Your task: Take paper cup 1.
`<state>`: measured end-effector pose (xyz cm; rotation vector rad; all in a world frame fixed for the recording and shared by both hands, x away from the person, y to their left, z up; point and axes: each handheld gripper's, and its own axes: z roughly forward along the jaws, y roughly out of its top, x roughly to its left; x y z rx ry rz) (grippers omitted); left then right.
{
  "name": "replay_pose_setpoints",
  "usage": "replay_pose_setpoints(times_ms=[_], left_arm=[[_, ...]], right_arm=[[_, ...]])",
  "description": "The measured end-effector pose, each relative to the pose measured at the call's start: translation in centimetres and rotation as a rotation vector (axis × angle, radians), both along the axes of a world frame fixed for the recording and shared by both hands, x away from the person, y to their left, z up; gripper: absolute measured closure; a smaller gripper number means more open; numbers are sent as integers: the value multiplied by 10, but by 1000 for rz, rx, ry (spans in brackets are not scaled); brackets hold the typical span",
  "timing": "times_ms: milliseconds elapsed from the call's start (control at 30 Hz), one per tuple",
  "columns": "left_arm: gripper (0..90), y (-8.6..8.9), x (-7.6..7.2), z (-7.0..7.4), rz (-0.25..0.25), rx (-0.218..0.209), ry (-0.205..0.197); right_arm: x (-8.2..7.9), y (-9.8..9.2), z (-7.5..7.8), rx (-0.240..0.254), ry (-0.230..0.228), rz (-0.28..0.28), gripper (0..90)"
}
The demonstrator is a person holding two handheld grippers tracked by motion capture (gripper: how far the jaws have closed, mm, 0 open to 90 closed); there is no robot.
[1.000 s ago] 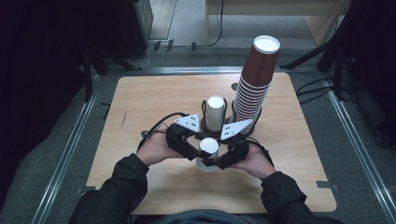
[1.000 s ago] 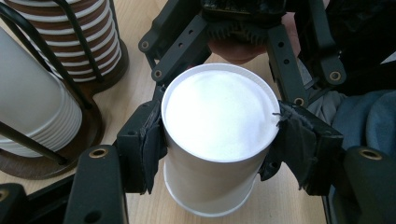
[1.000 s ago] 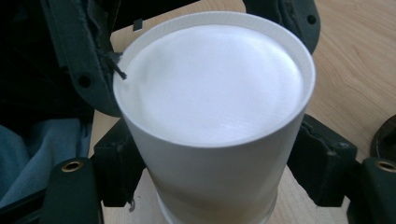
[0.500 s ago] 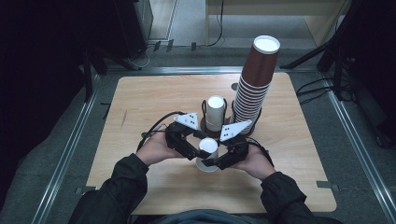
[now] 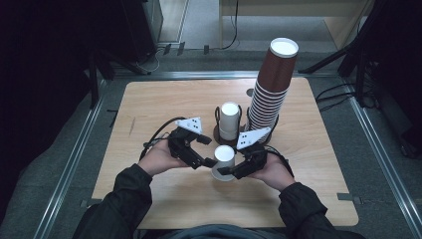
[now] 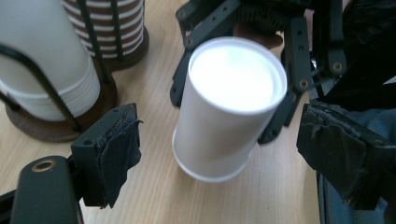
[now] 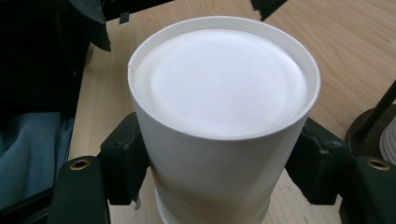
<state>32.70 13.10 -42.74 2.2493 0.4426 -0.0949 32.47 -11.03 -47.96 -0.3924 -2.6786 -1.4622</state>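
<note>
Two grippers are meeting over one white paper cup (image 5: pixel 224 162), which is standing upside down near the front middle of the wooden table (image 5: pixel 149 104), and much of the contact is lying hidden from above: in the high view the right gripper (image 5: pixel 230 171) and left gripper (image 5: pixel 208 162) are crowding the cup so that only its white base and a sliver of wall are showing. The right gripper view is making the hold plain, with both black pads pressing against opposite sides of the cup's wall, while the cup's lower rim is running off the bottom edge. The left gripper view is giving what the others are not: its own jaws have just been opening and are now standing clear of the cup, wood showing on either side, and the cup is leaning a little within the far gripper's grasp. Behind it, a short stack of white cups (image 6: pixel 44 60) is sitting in a black wire holder (image 6: pixel 51 95) on a round dark base, its top cut off by the frame, and the striped foot of the tall brown cup stack (image 5: pixel 271 84) is barely entering at the upper edge. Sleeves are covering both forearms at the bottom of the high view.
</note>
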Motion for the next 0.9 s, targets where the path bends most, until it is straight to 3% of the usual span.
replay_pose_setpoints(times_ms=[367,467,567,733,900], left_arm=[[129,19,-3,-15,62,-8,60],[120,22,-2,-20,70,-29,86],[108,21,-3,-22,74,-26,88],[101,14,-3,-31,72,15,77],[100,8,-3,-35,61,17,78]], right_arm=[[7,-6,3,79,18,-31,295],[9,-8,5,102,34,-42,297],[10,-8,6,114,41,-50,298],[9,-9,6,183,39,-45,295],[9,-8,6,232,48,-39,296]])
